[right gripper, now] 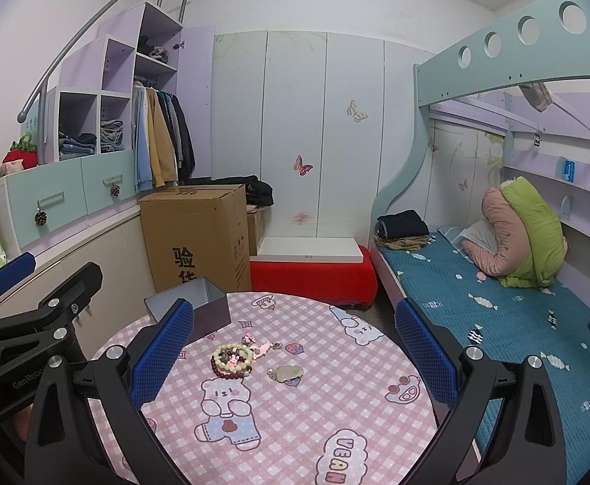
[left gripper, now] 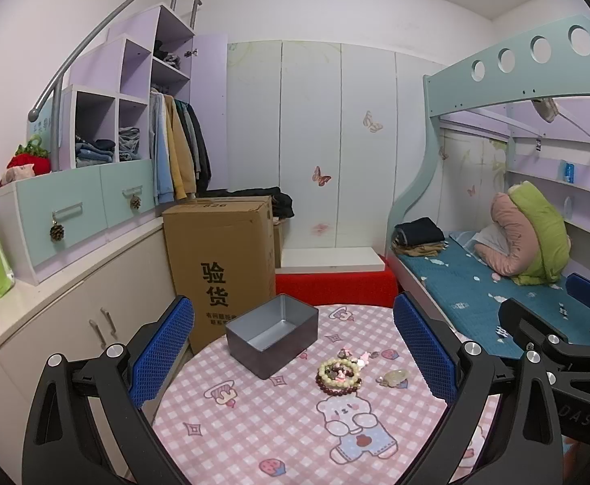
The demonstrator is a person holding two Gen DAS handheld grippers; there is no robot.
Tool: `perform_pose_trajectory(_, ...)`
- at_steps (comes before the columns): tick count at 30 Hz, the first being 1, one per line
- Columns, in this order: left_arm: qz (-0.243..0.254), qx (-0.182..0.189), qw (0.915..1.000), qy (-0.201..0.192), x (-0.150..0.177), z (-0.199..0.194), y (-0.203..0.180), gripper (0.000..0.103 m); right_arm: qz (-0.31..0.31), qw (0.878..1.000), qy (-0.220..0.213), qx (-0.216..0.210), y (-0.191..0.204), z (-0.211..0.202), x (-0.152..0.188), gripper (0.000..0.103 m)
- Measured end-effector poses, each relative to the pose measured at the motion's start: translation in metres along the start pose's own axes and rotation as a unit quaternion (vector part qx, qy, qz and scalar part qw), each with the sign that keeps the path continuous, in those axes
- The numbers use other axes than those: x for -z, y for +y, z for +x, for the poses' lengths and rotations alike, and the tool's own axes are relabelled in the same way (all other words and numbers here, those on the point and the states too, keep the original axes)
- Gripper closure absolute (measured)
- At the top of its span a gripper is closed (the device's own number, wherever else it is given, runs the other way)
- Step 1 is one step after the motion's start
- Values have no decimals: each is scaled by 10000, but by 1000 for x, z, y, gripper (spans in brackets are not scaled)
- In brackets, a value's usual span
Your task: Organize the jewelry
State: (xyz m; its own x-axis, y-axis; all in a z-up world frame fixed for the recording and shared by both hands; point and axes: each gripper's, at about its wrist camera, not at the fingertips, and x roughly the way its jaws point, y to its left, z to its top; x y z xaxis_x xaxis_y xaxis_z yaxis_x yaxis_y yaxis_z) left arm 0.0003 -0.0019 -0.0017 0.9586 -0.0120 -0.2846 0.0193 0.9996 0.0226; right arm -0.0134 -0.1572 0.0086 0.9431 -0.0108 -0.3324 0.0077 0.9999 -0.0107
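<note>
Both tongs, left (left gripper: 293, 347) and right (right gripper: 293, 347), are hovering with jaws apart, gripping nothing. The jewelry (left gripper: 340, 372) is lying mid-table (left gripper: 254, 436), just beside the tin (left gripper: 272, 333) sitting near the far edge.

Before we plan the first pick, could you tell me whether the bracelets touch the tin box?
Apart: the left wrist view shows bare tablecloth between the bracelets and the tin box.

Round table (left gripper: 254, 436) (pink checked cloth): grey tin (left gripper: 272, 333), bead bracelets (left gripper: 338, 374), pendant (left gripper: 394, 376).
</note>
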Motion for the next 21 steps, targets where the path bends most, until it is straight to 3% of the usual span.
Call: perform_pose_trajectory(21,11,14,10000,-16,-5,-3,-2,7,4,10000,-3,4,0,0,0,6)
